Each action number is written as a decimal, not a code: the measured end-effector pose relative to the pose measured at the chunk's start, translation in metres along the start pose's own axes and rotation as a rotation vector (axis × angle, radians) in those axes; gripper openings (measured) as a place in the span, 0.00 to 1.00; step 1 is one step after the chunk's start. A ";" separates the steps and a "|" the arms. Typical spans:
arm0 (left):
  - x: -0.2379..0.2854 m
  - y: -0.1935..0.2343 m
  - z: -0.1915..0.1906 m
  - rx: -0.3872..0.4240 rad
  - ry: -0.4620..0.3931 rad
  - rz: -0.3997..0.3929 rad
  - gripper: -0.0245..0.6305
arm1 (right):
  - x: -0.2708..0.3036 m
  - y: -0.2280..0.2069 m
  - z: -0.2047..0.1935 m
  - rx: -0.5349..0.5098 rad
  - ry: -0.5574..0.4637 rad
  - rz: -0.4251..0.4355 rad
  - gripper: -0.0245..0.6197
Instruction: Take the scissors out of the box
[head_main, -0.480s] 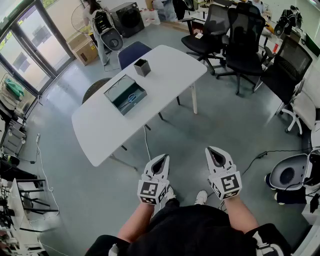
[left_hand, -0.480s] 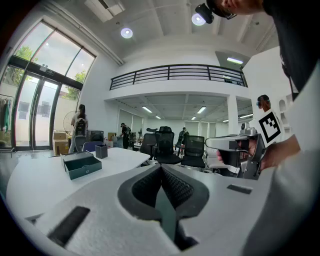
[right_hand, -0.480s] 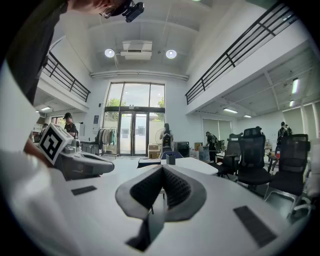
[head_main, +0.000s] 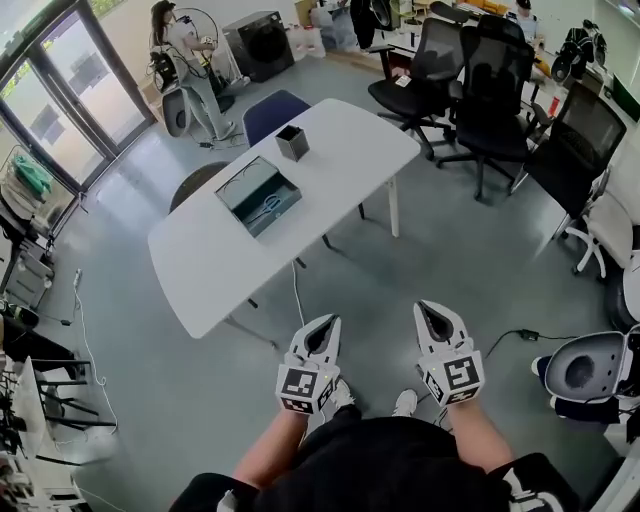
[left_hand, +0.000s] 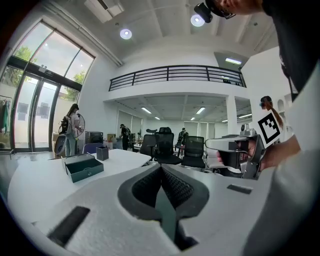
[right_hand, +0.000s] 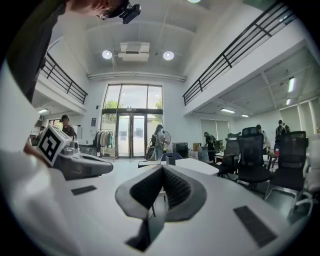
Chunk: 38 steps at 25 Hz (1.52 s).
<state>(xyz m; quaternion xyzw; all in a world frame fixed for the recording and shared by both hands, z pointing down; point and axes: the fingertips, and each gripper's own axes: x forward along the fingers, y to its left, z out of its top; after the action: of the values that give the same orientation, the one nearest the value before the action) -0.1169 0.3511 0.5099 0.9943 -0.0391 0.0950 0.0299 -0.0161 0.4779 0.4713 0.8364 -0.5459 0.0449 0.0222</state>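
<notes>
A dark green open box (head_main: 258, 197) lies on the white table (head_main: 210, 265), well ahead of me, with blue-handled scissors (head_main: 268, 203) inside it. In the left gripper view the box (left_hand: 83, 166) is far off on the left. Both grippers hang over the floor near my body, well short of the table. My left gripper (head_main: 324, 324) is shut and empty, its pads meeting in its own view (left_hand: 161, 169). My right gripper (head_main: 431, 312) is also shut with nothing in it (right_hand: 161, 170). Each gripper shows in the other's view: the right one (left_hand: 235, 152) and the left one (right_hand: 75, 162).
A black pen cup (head_main: 293, 142) stands on the table beyond the box. A blue chair (head_main: 270, 108) is behind the table, and black office chairs (head_main: 480, 90) are at the back right. A person (head_main: 185, 60) stands at the back left. A white round device (head_main: 585, 365) and a cable (head_main: 505, 335) lie on the floor at the right.
The table and box sit slightly lower and to the right in the head view. The person at the back has moved left. Both grippers keep their places, still shut.
</notes>
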 end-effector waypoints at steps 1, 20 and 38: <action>-0.002 0.005 0.000 0.000 -0.002 0.004 0.05 | 0.003 0.003 0.000 0.013 -0.003 0.006 0.05; -0.042 0.127 -0.008 0.008 -0.011 0.032 0.05 | 0.078 0.073 0.001 0.018 -0.017 -0.003 0.05; 0.104 0.122 0.034 -0.001 -0.020 0.034 0.05 | 0.160 -0.050 0.016 -0.047 -0.002 0.042 0.05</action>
<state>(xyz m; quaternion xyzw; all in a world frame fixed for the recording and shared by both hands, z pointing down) -0.0190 0.2194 0.5030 0.9943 -0.0563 0.0856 0.0286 0.0941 0.3505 0.4719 0.8241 -0.5641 0.0319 0.0404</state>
